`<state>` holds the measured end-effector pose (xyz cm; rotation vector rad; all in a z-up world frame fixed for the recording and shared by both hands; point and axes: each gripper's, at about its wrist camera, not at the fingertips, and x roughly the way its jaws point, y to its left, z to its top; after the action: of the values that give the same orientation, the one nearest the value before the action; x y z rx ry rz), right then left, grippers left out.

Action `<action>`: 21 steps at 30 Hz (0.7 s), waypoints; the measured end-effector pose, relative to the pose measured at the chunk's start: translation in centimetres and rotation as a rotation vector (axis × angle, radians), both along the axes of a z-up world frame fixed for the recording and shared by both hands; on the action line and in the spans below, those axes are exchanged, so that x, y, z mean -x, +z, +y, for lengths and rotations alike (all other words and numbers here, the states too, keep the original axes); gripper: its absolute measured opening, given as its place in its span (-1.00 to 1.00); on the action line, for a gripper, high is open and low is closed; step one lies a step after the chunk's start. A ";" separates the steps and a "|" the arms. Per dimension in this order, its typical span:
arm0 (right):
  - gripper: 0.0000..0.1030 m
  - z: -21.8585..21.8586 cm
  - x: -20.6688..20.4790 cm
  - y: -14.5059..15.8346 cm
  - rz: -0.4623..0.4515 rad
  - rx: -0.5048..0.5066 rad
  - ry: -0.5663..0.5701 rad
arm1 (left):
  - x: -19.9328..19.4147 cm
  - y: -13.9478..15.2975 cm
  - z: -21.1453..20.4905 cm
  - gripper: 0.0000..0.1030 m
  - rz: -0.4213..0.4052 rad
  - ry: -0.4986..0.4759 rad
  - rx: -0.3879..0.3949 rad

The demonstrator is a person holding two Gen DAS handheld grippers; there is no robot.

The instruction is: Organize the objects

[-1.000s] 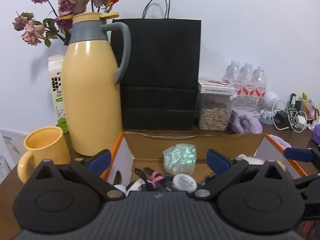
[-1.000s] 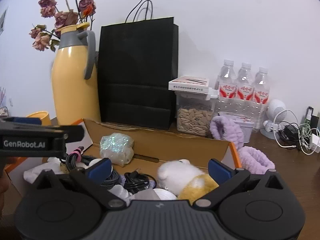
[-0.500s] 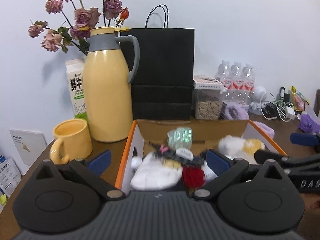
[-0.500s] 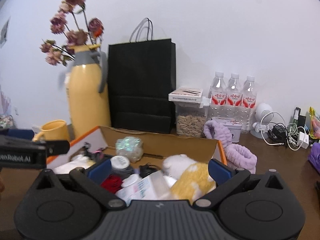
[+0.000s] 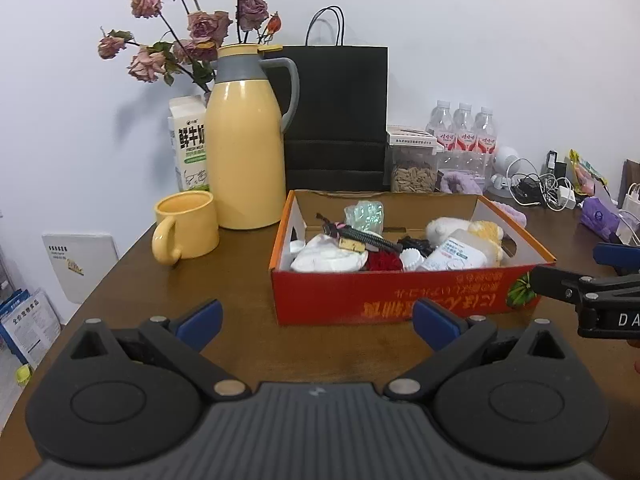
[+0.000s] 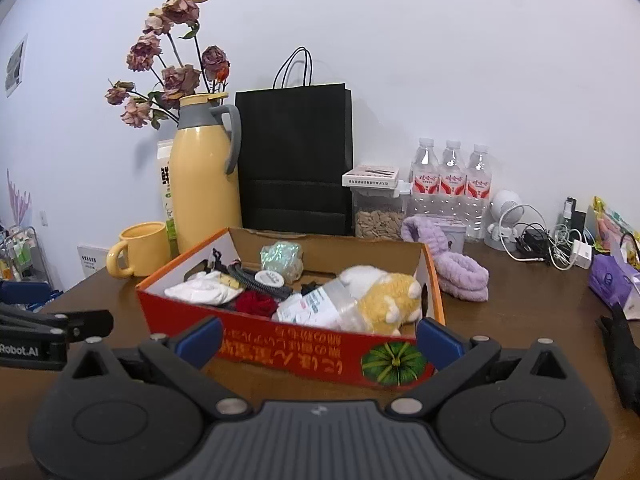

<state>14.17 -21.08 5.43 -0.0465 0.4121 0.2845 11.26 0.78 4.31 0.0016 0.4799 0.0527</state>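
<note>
The left gripper (image 5: 316, 322) hovers over the brown wooden table (image 5: 248, 304) with its blue-tipped fingers spread wide and nothing between them, just in front of the red cardboard box (image 5: 384, 300) with an open top. The right gripper (image 6: 318, 340) is likewise released and empty, its fingers standing either side of the box's near wall, at the corner printed with a green pumpkin (image 6: 392, 362); whether they touch the wall I cannot tell.

Inside the box lie a white cloth bundle (image 5: 328, 256), a black braided cable (image 5: 360, 236), a red woolly ball (image 5: 382, 260), a clear plastic bottle with a white label (image 5: 454, 254), a yellow-and-white plush toy (image 6: 384, 294) and an iridescent foil packet (image 5: 366, 214) against the far wall.

Left of the box stand a yellow ceramic mug (image 5: 186, 232) and a tall yellow thermos jug with a grey handle (image 5: 248, 136). Behind the box rise a black paper carrier bag (image 5: 336, 116) and a clear container of seeds (image 5: 414, 166). Right of the box lies a lilac fluffy headband (image 6: 460, 272).
</note>
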 end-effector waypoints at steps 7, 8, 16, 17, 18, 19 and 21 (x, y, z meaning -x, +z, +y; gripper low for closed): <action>1.00 -0.2 2.1 0.1 -0.006 0.000 0.002 | 2.2 0.1 -0.1 1.00 -0.008 0.009 0.003; 1.00 -0.2 2.3 0.2 -0.008 -0.001 0.002 | 2.4 0.2 -0.1 1.00 -0.008 0.010 0.002; 1.00 -0.5 3.1 0.4 -0.015 -0.006 0.002 | 3.3 0.5 -0.4 1.00 -0.019 0.009 -0.002; 1.00 -0.5 3.2 0.5 -0.016 -0.007 0.003 | 3.4 0.5 -0.4 1.00 -0.020 0.009 -0.002; 1.00 -0.5 3.2 0.5 -0.017 -0.007 0.003 | 3.4 0.5 -0.4 1.00 -0.020 0.009 -0.002; 1.00 -0.5 3.3 0.5 -0.019 -0.008 0.004 | 3.5 0.5 -0.5 1.00 -0.020 0.010 -0.003; 1.00 -0.5 3.4 0.6 -0.019 -0.008 0.004 | 3.5 0.5 -0.5 1.00 -0.021 0.009 -0.003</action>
<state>10.78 -21.60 5.99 -0.0424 0.3917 0.2895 7.73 0.29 4.86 0.0016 0.4592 0.0620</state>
